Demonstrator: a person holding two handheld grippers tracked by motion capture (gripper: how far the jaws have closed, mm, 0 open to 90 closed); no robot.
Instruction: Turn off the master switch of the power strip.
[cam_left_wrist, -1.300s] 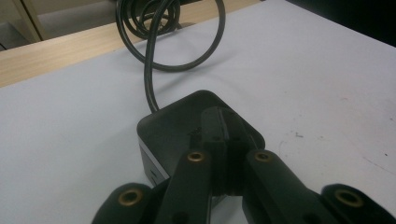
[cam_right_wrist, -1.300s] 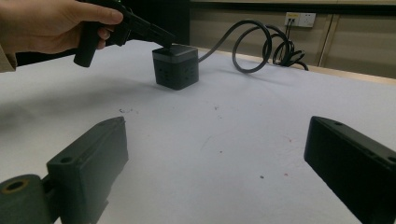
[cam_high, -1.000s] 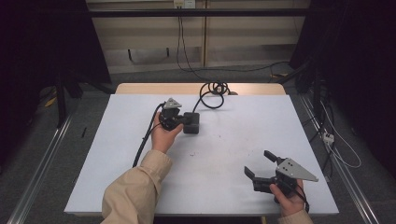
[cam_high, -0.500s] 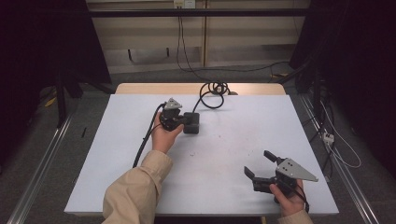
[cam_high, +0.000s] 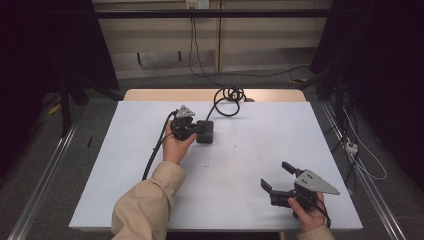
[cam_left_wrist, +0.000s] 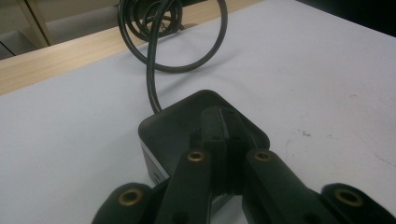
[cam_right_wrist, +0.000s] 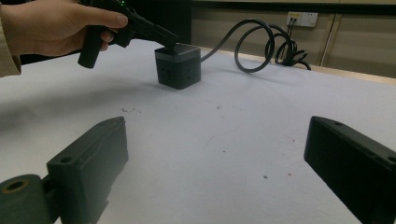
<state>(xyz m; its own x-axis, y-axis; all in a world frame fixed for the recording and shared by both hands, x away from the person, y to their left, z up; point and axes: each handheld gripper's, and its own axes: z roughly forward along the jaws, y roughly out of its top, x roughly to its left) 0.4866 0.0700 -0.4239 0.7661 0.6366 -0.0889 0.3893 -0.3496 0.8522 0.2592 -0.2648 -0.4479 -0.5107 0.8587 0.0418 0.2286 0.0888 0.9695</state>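
- My left claw (cam_high: 194, 131) sits with its jaws pressed together, nothing between them, tips resting on the top face of the black cube power block (cam_high: 205, 132). In the left gripper view the closed tips lie on the block's (cam_left_wrist: 187, 119) dark top.
- My right claw (cam_high: 278, 177) is spread wide and holds nothing, near the front right corner of the table (cam_high: 260, 125), well apart from the block. Its own view shows both jaws far apart, with the block (cam_right_wrist: 178, 66) beyond them.
- The block stands upright toward the back of the table, left of the middle. Its thick black cable (cam_high: 224, 102) leaves the far side and runs to a coil (cam_high: 233, 93) at the table's back edge.
- Handling, as I judge it: the block looks dense and rigid, with hard plastic sides and rounded edges, so not fragile, but smooth enough to slip from a light pinch.
- The cable looks stiff and springy. I expect it to tug back and twist the block if I lift or slide it.
- Best hold, I think: open the left claw wide and take two opposite flat sides, low on the body, clear of the cable exit and the socket faces.
- Pushing from the top with closed tips risks tipping it.
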